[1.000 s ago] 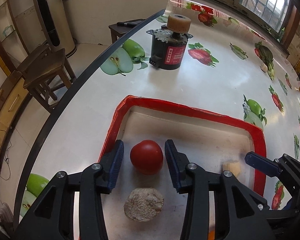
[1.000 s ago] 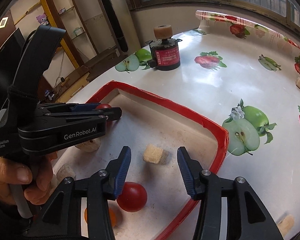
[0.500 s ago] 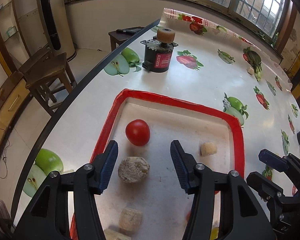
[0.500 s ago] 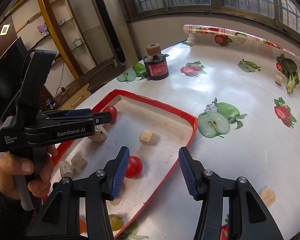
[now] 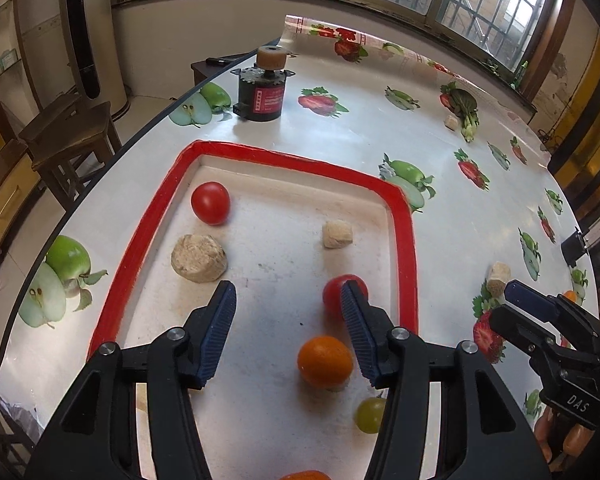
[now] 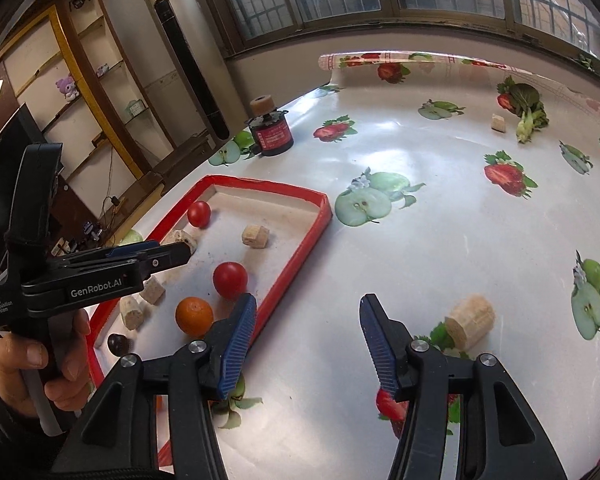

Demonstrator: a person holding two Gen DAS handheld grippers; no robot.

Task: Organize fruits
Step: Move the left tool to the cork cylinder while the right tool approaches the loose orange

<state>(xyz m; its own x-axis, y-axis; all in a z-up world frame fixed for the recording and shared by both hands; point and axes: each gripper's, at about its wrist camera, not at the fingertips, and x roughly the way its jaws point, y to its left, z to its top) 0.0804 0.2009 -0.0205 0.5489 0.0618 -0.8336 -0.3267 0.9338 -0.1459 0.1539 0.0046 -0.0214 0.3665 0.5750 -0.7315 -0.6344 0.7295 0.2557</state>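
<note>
I find the task well advanced: the red-rimmed tray point(image 5: 405, 240) on the table point(image 6: 440, 200) already holds two tomatoes, one at its far left corner point(image 5: 211, 203) and one nearer the right rim point(image 5: 334, 294), plus an orange point(image 5: 325, 361) and a green grape point(image 5: 370, 414) at the near end, with several pale cork-like chunks among them. My left claw point(image 5: 288, 332) hangs over the tray, spread wide and empty; the nearer tomato sits just behind its right finger, the orange between the fingers and nearer to me. My right claw point(image 6: 308, 340) is likewise wide open and holds nothing, positioned over bare table just right of the tray. Outside the tray I see a pale cylinder point(image 6: 470, 320) near the right claw, to its right, and leafy greens point(image 6: 526, 108) far off. I judge little fruit remains to gather.
</note>
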